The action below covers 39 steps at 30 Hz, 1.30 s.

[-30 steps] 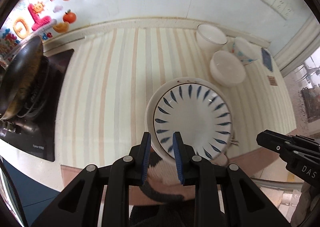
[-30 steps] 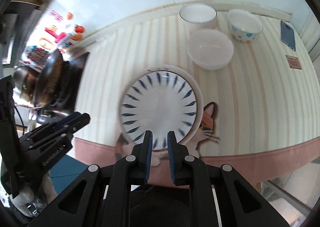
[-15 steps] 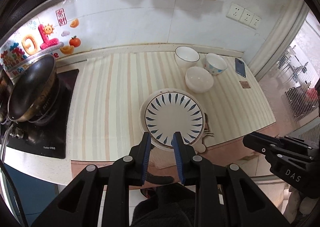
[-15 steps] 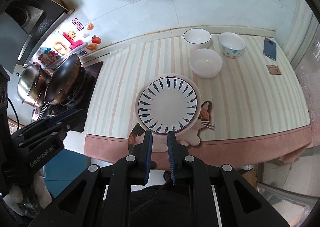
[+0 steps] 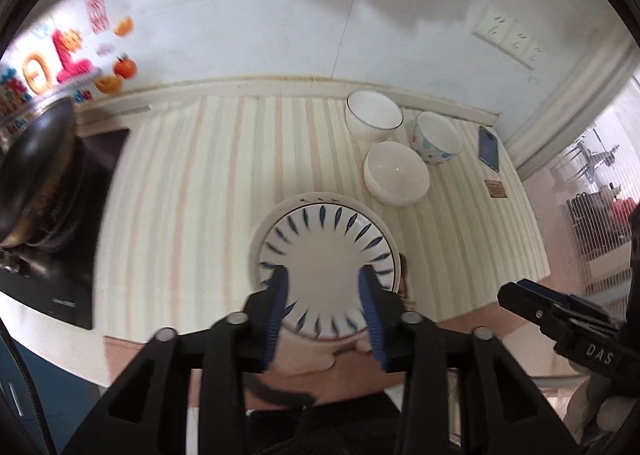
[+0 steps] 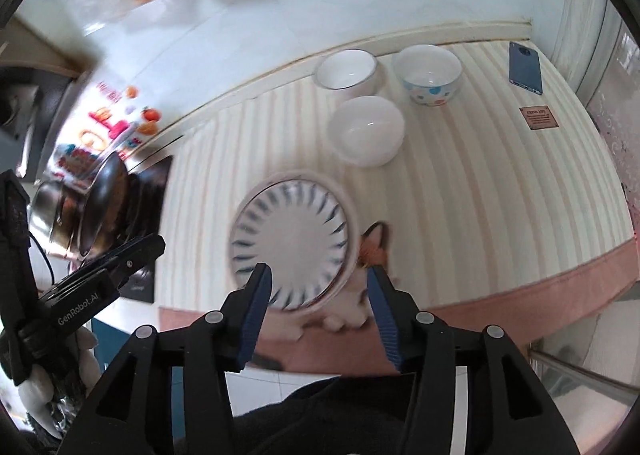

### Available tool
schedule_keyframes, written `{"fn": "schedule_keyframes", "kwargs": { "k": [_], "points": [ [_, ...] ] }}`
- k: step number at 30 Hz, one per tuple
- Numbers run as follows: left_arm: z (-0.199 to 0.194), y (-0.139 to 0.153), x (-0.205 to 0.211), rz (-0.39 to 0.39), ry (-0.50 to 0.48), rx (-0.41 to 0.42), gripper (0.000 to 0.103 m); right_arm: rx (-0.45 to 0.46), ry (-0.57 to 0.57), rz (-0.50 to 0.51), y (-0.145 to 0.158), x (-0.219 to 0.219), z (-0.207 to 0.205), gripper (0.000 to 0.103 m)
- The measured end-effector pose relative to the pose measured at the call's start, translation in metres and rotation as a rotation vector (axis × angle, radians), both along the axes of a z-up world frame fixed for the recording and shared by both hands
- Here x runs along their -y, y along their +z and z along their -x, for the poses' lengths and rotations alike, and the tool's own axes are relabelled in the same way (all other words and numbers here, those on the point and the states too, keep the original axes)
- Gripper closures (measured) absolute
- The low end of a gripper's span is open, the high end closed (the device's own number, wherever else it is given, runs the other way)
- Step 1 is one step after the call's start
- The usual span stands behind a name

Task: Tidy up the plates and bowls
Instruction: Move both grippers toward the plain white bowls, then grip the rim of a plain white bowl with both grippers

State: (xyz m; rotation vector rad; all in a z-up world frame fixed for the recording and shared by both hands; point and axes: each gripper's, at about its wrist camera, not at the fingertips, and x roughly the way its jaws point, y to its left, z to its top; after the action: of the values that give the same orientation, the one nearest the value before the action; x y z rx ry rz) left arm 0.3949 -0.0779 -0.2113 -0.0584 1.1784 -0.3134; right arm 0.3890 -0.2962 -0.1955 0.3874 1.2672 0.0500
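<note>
Plates (image 5: pixel 326 255) stacked at counter's front edge, three bowls (image 6: pixel 366 131) loose behind, w/ none nested yet — left gripper (image 5: pixel 325 307) & right gripper (image 6: pixel 318 305) both spread, holding nothing, above plates.

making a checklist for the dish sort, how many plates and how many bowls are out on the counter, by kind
plates: 2, a blue-leaf plate stacked on a larger white plate
bowls: 3, a dark-rimmed white bowl, a dotted bowl, a plain white bowl
total: 5

Left claw (image 5: pixel 325 309) gapes above the blue-petal plate (image 5: pixel 326 255).
</note>
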Motion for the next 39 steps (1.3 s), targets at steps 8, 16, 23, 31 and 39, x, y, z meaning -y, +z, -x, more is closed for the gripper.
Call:
{"fn": "schedule_keyframes", "kwargs": {
  "k": [8,16,23,31,39],
  "points": [
    [-0.102,-0.064,0.059,0.049,0.078,-0.130,0.067,-0.093,-0.015,-0.079,-0.073,0.076,-0.108,0.042],
    [-0.181,-0.136,0.104,0.040,0.114,-0.258,0.067,-0.209,0.040,-0.112,-0.160,0.111,-0.198,0.042],
    [-0.201,-0.175,0.136,0.045,0.033,-0.326,0.084,-0.296,0.085,-0.175,-0.215,0.115,-0.225,0.087],
    [-0.193,-0.160,0.155,-0.016,-0.014,-0.276,0.084,-0.297,0.086,-0.149,-0.210,0.113,-0.216,0.089],
    [-0.158,-0.127,0.173,0.011,-0.075,-0.236,0.084,-0.295,0.070,-0.143,-0.170,0.136,-0.173,0.089]
  ]
}}
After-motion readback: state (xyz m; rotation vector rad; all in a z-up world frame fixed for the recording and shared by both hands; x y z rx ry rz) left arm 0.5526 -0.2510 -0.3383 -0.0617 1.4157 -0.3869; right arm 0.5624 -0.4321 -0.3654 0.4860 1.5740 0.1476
